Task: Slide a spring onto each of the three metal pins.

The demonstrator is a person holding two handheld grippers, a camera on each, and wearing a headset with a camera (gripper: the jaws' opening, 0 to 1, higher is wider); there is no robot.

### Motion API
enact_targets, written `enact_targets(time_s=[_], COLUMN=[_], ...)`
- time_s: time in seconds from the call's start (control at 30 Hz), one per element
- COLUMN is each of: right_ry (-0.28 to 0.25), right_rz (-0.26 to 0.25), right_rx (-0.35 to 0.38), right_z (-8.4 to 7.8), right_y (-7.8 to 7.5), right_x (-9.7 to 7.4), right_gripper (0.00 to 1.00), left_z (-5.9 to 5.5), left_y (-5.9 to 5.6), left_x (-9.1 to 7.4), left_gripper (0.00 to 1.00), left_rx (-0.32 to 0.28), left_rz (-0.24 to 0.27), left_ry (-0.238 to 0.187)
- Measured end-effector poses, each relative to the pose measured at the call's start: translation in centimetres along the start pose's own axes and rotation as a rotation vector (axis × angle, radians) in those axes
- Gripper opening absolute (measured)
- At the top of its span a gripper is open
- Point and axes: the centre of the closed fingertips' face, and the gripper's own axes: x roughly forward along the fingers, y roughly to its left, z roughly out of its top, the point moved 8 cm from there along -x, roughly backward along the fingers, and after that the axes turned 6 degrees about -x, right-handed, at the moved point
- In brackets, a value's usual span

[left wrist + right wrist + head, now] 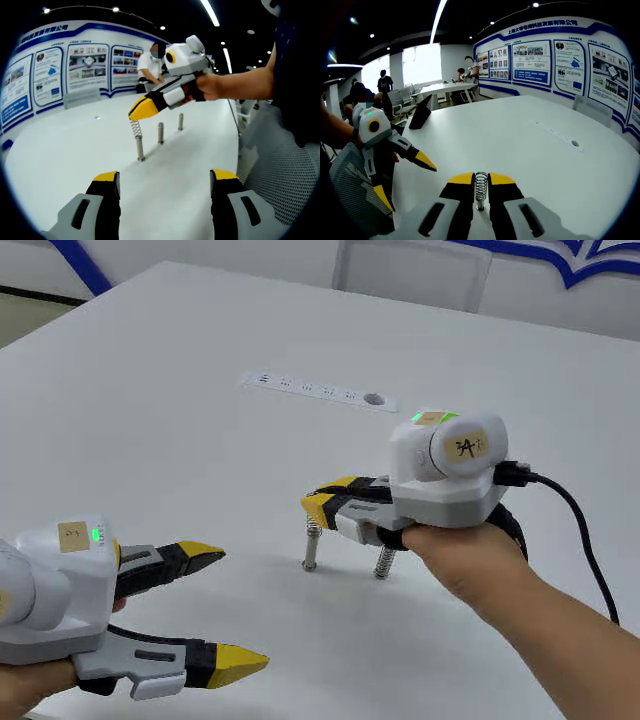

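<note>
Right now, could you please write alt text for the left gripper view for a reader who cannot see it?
The right tool, held in a person's hand, grips a spring over the top of the nearest pin in a row of three on a white table. The left tool has its yellow-tipped jaws wide apart at the bottom.

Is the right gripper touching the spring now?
Touching. In the right gripper view, the right gripper has both yellow tips pressed against the spring, with no gap on either side.
</note>
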Motion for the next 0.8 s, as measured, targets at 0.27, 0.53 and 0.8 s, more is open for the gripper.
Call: enact_targets(time_s=[0.27, 0.53, 0.8], right_ry=[-0.026, -0.058, -0.071], right_rz=[0.006, -0.007, -0.015], right_rx=[0.009, 0.033, 0.038], right_z=[-0.5, -1.2, -1.9], right_y=[0.1, 0.0, 0.3], right_x=[0.0, -0.1, 0.1], right_gripper=[0.11, 0.11, 0.11], left_z=[0.0, 0.0, 0.1], left_y=[0.0, 0.0, 0.0], left_x=[0.0, 0.0, 0.1], left_gripper=[0.75, 0.75, 0.74], left_rx=[-0.001, -0.001, 0.002], left_rz=[0.001, 0.002, -0.001], left_ry=[0.002, 0.003, 0.003])
